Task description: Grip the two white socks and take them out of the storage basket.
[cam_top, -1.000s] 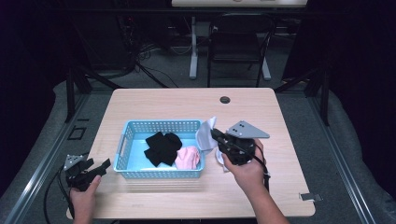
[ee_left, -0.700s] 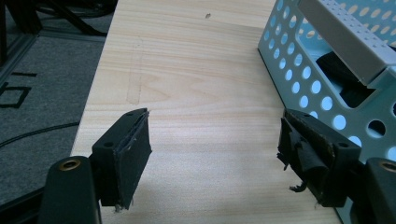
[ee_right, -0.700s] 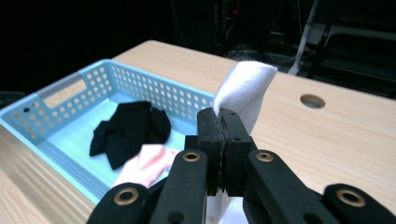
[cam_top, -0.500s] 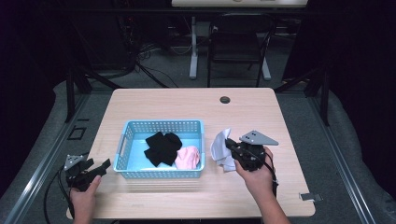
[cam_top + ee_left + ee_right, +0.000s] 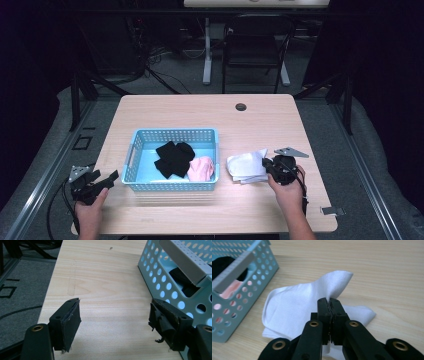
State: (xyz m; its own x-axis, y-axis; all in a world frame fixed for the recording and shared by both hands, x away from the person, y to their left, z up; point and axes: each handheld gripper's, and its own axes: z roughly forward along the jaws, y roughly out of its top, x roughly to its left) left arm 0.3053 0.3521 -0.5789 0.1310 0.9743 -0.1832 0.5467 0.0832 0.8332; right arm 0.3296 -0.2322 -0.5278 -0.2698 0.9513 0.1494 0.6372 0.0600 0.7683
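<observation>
The white cloth (image 5: pixel 246 167) lies on the wooden table (image 5: pixel 260 125), just beside the right-hand wall of the light blue perforated basket (image 5: pixel 172 184) and toward the near right part of the tabletop. It is loosely folded and crumpled rather than flat. In the high view its longer spread runs roughly left to right, from the basket side toward the right gripper (image 5: pixel 278 168), with one raised corner pointing toward the table's far edge. In the right gripper view the cloth (image 5: pixel 299 307) shows that same corner lifted off the wood in a soft peak, while the rest rests on the table beside the basket's corner (image 5: pixel 227 315).

The right gripper (image 5: pixel 329 303) has its jaws pressed together with a fold of the white cloth pinched between them at the base of the lifted corner. The person's right hand (image 5: pixel 287 192) holds it from the near edge.

The left gripper (image 5: pixel 102 179) sits at the near left corner of the table, just outside the basket's left wall, held by the left hand (image 5: pixel 89 210). In the left gripper view its jaws (image 5: pixel 115 326) stand wide apart over bare wood with nothing between them, the basket wall (image 5: pixel 160 282) close beside one jaw.

Inside the basket lie a black garment (image 5: pixel 172 157) and a pink cloth (image 5: pixel 201 168), touching each other.
</observation>
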